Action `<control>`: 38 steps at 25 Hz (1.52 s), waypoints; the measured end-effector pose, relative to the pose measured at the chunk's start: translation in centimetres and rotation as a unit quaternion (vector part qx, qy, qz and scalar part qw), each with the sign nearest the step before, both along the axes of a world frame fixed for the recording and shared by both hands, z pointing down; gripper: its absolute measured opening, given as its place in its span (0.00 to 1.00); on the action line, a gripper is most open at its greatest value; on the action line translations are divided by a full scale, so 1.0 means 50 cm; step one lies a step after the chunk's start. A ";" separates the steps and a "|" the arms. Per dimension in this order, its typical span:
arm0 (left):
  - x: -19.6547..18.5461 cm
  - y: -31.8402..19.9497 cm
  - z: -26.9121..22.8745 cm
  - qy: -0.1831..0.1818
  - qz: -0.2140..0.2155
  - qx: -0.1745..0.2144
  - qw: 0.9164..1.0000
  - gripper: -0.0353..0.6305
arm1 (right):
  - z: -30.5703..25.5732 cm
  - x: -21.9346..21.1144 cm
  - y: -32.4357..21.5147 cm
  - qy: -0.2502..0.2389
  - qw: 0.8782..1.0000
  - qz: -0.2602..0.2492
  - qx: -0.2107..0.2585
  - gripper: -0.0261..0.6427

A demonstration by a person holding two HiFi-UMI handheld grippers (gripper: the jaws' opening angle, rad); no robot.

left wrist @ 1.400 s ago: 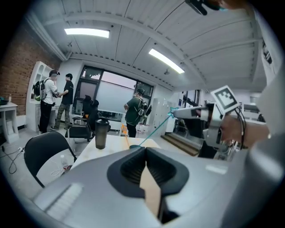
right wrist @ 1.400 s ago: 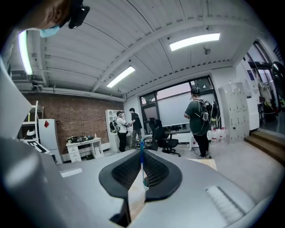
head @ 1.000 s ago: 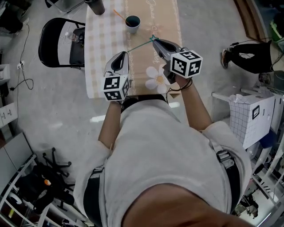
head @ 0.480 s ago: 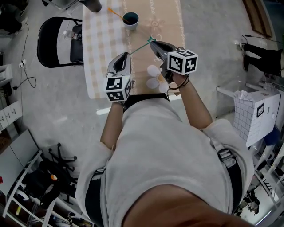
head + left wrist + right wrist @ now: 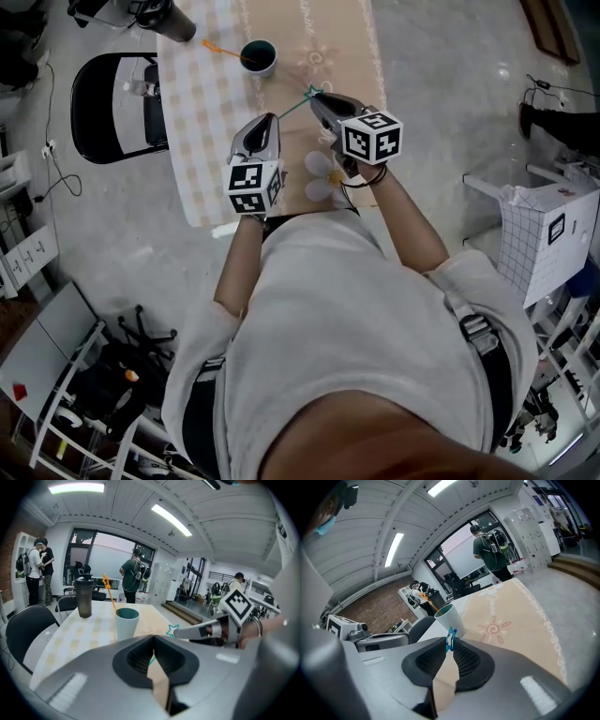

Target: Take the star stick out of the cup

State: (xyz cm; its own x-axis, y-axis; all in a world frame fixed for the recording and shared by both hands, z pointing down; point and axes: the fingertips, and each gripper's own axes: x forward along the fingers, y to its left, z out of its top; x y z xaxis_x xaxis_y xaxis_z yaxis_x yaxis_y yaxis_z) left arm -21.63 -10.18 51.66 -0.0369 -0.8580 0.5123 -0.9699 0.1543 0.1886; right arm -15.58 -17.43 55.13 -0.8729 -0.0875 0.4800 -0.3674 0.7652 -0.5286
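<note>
The teal star stick [image 5: 295,104] hangs above the table, clear of the teal cup [image 5: 258,56]. Its star [image 5: 451,639] sits between the tips of my right gripper [image 5: 314,97], whose jaws are opening, with a gap showing beside it. My left gripper [image 5: 272,117] is shut on the stick's other end, and a sliver of the teal shaft [image 5: 151,660] shows between its jaws. The left gripper view has the star [image 5: 173,630] at the right gripper's tip. The cup [image 5: 126,623] stands upright farther back and holds an orange stick [image 5: 110,592].
A dark tumbler [image 5: 173,21] stands at the table's far left corner. The checked cloth and tan runner cover the table [image 5: 197,141]. A black folding chair [image 5: 108,103] is left of the table. Several people [image 5: 133,576] stand in the room behind.
The head camera has shifted, so the table sits further left in the picture. Both grippers and the star stick stay in much the same place relative to the cup.
</note>
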 end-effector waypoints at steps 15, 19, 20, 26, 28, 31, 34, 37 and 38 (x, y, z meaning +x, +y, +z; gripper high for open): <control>0.017 -0.062 0.093 0.015 0.017 -0.060 0.998 0.06 | 0.155 -0.010 -0.047 0.040 0.998 -0.006 -0.055 0.16; 0.001 -0.069 0.093 0.016 0.004 -0.061 0.998 0.06 | 0.168 -0.011 -0.052 0.072 0.997 -0.013 -0.029 0.18; -0.003 -0.069 0.093 0.018 -0.002 -0.060 0.998 0.06 | 0.171 -0.011 -0.052 0.082 0.996 -0.019 -0.017 0.22; -0.041 -0.066 0.077 0.022 -0.031 -0.048 0.998 0.06 | 0.162 -0.012 -0.060 0.109 0.992 -0.035 0.042 0.34; -0.064 -0.064 0.061 0.020 -0.038 -0.037 0.998 0.06 | 0.151 -0.009 -0.059 0.109 0.992 -0.031 0.055 0.34; -0.114 -0.075 0.030 0.011 -0.050 -0.011 0.999 0.06 | 0.123 -0.004 -0.061 0.100 0.992 -0.017 0.076 0.17; -0.162 -0.082 0.003 0.007 -0.054 0.009 0.998 0.06 | 0.084 0.008 -0.055 0.088 0.991 0.007 0.099 0.04; -0.197 -0.093 -0.019 0.006 -0.045 0.023 0.999 0.06 | 0.051 0.017 -0.043 0.082 0.990 0.029 0.110 0.04; -0.205 -0.099 -0.025 0.005 -0.040 0.028 0.999 0.06 | 0.042 0.021 -0.038 0.083 0.990 0.035 0.112 0.04</control>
